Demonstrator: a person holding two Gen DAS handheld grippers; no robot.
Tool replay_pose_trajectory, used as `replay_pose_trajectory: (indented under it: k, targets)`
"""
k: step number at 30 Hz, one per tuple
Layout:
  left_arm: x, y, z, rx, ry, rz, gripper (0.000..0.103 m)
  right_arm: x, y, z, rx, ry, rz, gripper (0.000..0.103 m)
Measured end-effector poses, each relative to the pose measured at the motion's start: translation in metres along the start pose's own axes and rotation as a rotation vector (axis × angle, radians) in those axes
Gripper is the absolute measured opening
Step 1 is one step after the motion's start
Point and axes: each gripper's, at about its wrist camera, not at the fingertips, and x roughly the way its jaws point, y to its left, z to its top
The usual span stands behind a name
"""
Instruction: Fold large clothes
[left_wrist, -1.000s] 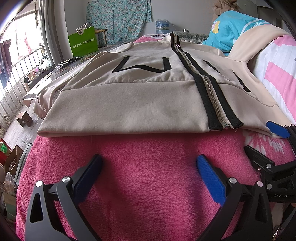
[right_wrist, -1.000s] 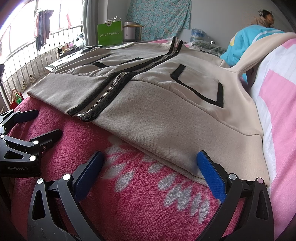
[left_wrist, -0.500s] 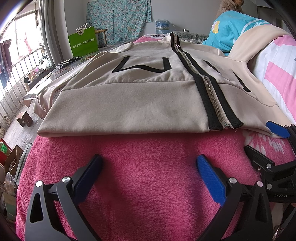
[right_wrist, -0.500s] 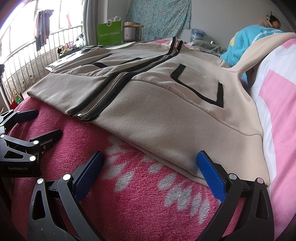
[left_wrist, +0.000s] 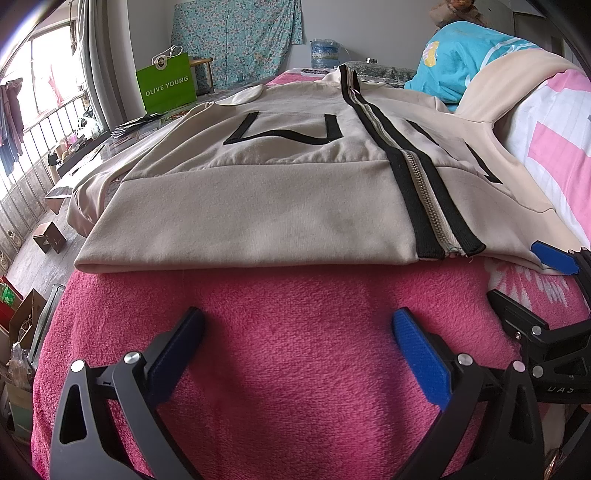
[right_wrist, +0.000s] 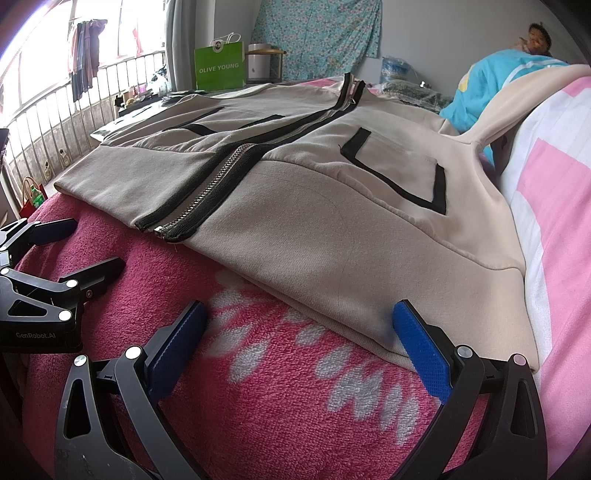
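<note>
Zip-up jacket (left_wrist: 236, 206): beige matt knit cloth, black woven trim, metal-toothed zipper (left_wrist: 424, 195). Blanket (left_wrist: 295, 332) beneath the jacket: pink fluffy fleece, rough pile. Gripper pads (left_wrist: 421, 354): blue textured plastic on black matt arms with shiny metal rivets. Shopping bag (left_wrist: 166, 88) beyond the jacket: green smooth paper.

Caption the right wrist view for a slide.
Open right gripper at the hem of a beige zip jacket on a pink blanket.

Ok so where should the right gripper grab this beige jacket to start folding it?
Take the jacket at its bottom hem corner, coming in low from the near edge. The hem lies flat on the pink blanket, just ahead of the open right gripper.
</note>
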Motion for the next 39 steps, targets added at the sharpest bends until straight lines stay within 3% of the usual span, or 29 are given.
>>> replay_pose_trajectory:
  k: [39]
  targets:
    - [-0.0006, 0.0013, 0.0001, -0.004, -0.002, -0.006, 0.099, 0.0018, -0.0009, 0.0012, 0.001, -0.001, 0.002, 0.096]
